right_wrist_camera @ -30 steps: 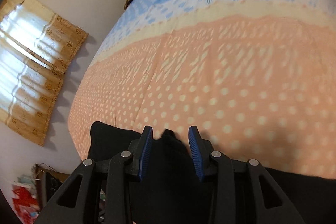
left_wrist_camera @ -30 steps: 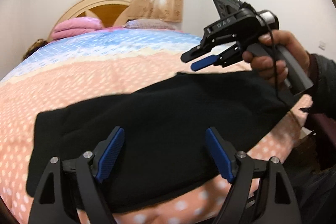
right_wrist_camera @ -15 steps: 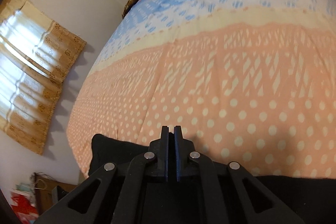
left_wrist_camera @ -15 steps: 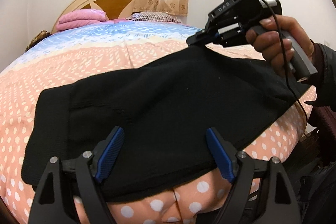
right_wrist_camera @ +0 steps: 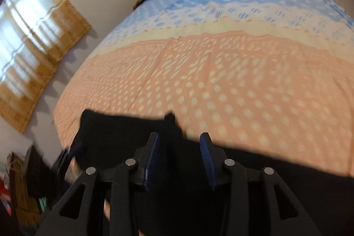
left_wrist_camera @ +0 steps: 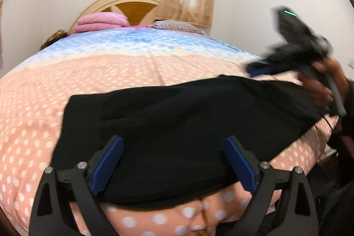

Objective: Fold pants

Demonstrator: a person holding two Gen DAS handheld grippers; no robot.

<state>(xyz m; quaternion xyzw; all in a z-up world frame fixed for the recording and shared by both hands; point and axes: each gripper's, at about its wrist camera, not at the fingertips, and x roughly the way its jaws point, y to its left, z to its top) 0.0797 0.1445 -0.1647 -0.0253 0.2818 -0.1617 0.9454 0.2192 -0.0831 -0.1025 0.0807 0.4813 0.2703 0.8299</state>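
Observation:
Black pants [left_wrist_camera: 177, 125] lie folded in a wide band across the near end of the bed. My left gripper [left_wrist_camera: 172, 160] is open and empty, just above their near edge. In the left wrist view my right gripper [left_wrist_camera: 258, 70] hovers blurred above the far right corner of the pants, held by a hand. In the right wrist view my right gripper [right_wrist_camera: 179, 158] is open over the black pants [right_wrist_camera: 124, 132], with nothing between the fingers.
The bed has a peach polka-dot and blue quilt [left_wrist_camera: 110, 72]. Pink folded bedding [left_wrist_camera: 99, 22] and a pillow [left_wrist_camera: 174, 25] lie by the wooden headboard [left_wrist_camera: 132, 6]. Curtained windows [right_wrist_camera: 28, 37] are on the walls. Clutter [right_wrist_camera: 17, 191] stands beside the bed.
My right gripper was shut on the far edge of the pants half a second ago; now it has opened and lifted off. The left gripper stayed open and moved slightly.

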